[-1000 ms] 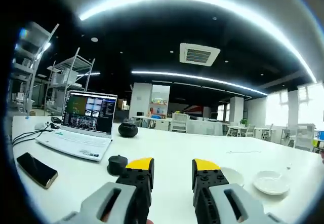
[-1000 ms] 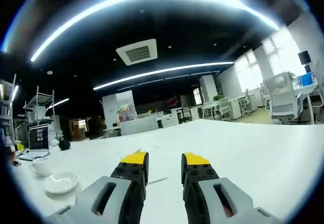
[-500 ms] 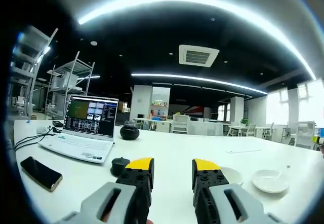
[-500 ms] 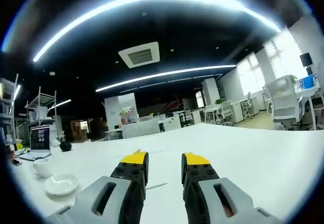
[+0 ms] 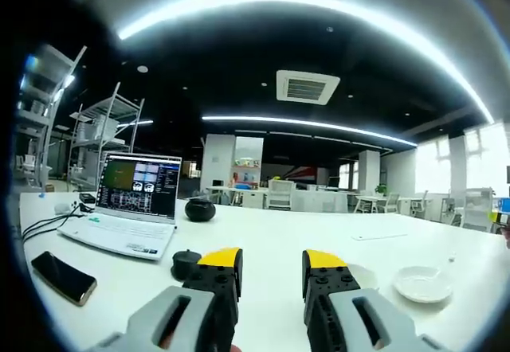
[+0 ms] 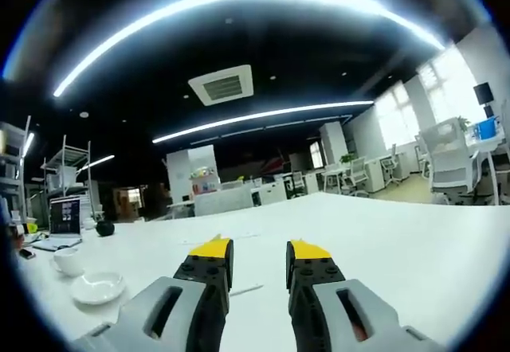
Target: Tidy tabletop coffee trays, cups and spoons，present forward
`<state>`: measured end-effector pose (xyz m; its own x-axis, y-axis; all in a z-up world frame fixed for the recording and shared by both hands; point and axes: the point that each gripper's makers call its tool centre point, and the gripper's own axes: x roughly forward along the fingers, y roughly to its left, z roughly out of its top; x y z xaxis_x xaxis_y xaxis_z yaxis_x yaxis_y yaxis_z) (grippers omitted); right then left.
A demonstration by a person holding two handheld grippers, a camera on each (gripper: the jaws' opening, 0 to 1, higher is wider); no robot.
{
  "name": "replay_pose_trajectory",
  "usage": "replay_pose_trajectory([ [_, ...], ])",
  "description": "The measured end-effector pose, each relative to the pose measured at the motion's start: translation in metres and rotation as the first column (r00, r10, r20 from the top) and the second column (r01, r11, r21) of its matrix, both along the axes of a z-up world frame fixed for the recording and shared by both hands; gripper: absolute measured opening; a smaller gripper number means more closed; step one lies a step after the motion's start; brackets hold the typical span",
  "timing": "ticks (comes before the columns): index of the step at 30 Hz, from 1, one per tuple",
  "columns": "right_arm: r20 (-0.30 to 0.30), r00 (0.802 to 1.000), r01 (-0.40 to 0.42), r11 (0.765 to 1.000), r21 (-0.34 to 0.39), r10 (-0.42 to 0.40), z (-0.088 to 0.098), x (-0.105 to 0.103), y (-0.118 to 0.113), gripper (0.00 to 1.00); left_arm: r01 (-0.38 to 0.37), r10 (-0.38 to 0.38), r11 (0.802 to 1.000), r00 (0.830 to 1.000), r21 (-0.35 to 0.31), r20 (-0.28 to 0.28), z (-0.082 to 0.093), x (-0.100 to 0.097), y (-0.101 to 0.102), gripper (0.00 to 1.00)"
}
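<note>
Both our left tongs (image 5: 271, 266) and right tongs (image 6: 260, 256) hang open and empty; we should lower the right tongs toward the saucer (image 6: 97, 287) and cup (image 6: 67, 261) leftward.

White saucer (image 6: 97, 287), shallow and empty, flat on the white desk (image 6: 414, 240) at about eight o'clock in the right gripper view. White cup (image 6: 67, 261) upright just beyond it, apart from it. Thin spoon (image 6: 245, 290) flat on the desk between the tongs. In the left gripper view, same saucer (image 5: 421, 283) at four o'clock, cup (image 5: 362, 275) partly hidden beside it.
</note>
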<state>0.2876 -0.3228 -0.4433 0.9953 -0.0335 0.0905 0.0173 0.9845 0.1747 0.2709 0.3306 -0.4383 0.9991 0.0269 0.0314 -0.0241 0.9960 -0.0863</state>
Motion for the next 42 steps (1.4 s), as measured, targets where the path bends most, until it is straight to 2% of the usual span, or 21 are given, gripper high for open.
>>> replay_pose_trajectory([
  [9,-0.008,1.0,-0.003,1.0,-0.006,0.003,-0.002,-0.002,0.002,0.28,0.012,-0.012,1.0,1.0,-0.011,-0.007,-0.004,0.002,-0.004,0.32],
  [20,-0.01,0.998,-0.055,0.998,-0.004,0.055,-0.002,0.004,0.011,0.28,0.023,-0.023,1.0,1.0,-0.011,-0.012,-0.001,0.002,-0.003,0.32],
  [30,-0.036,0.994,-0.1,0.993,-0.058,0.098,0.004,0.011,0.015,0.3,0.053,-0.053,0.999,0.998,-0.005,-0.026,0.004,0.003,-0.008,0.32],
  [33,-0.058,0.989,-0.142,0.985,-0.096,0.136,0.007,0.014,0.02,0.3,0.07,-0.069,0.998,0.997,0.006,-0.037,0.005,0.003,-0.01,0.32],
  [37,-0.101,0.97,-0.236,0.962,-0.14,0.223,0.016,0.021,0.033,0.3,0.1,-0.099,0.995,0.994,0.017,-0.051,0.011,0.004,-0.01,0.32],
  [42,-0.119,0.944,-0.325,0.93,-0.171,0.308,0.034,0.029,0.048,0.3,0.142,-0.141,0.99,0.987,0.009,-0.079,0.02,0.005,-0.009,0.32],
])
